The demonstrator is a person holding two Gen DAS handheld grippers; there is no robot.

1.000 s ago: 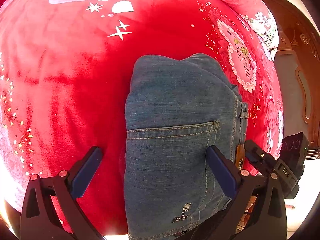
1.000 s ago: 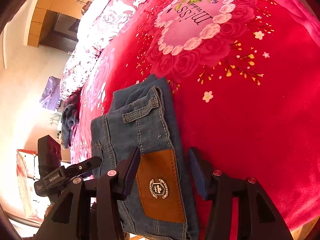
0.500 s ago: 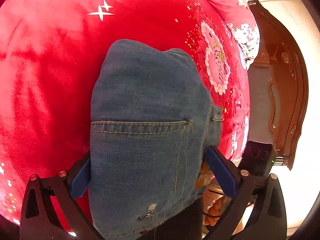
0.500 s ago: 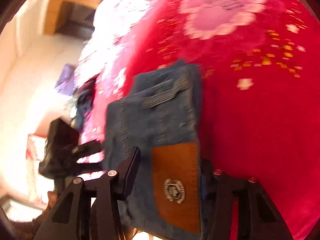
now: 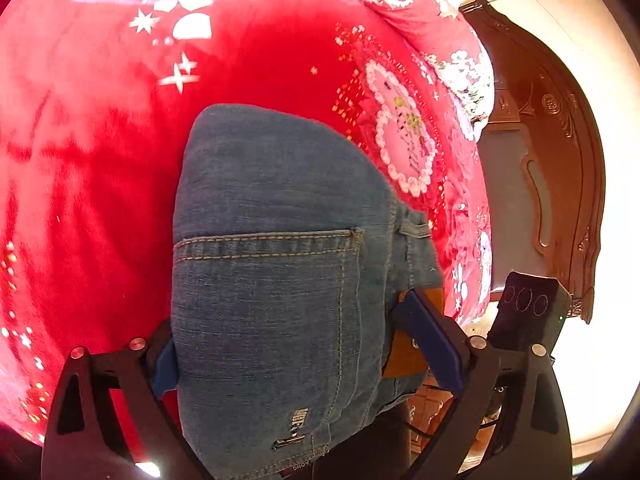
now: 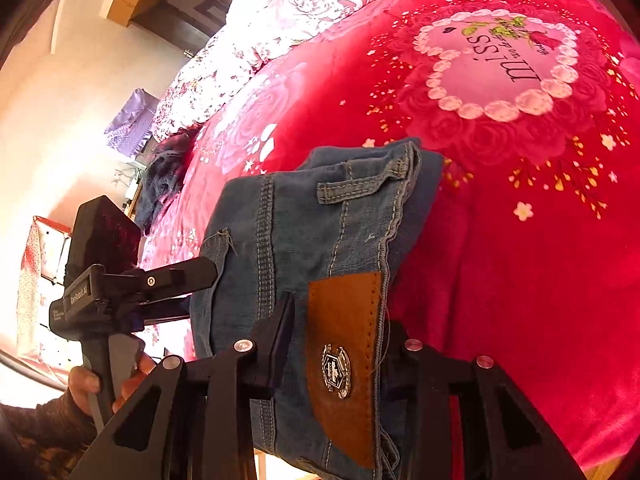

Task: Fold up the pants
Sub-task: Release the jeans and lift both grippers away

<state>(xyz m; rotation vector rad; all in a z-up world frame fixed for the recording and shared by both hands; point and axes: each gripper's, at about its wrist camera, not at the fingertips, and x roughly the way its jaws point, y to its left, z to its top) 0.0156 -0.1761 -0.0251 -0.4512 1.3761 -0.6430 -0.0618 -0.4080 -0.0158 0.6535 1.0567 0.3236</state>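
Jeans [image 5: 276, 264], folded into a bundle, are pinched by both the left gripper [image 5: 304, 340] and right gripper [image 6: 340, 332] near the bed's [image 6: 520, 280] edge; next comes setting them down flat.

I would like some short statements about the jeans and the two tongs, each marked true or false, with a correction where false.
1. The folded jeans are blue denim. True.
2. The left tongs hang away from the jeans. False: the jeans sit between their fingers.
3. A brown leather patch lies between the right tongs' fingers. True.
4. The blanket under the jeans is green. False: it is red with flowers.
5. Both tongs grip the jeans. True.
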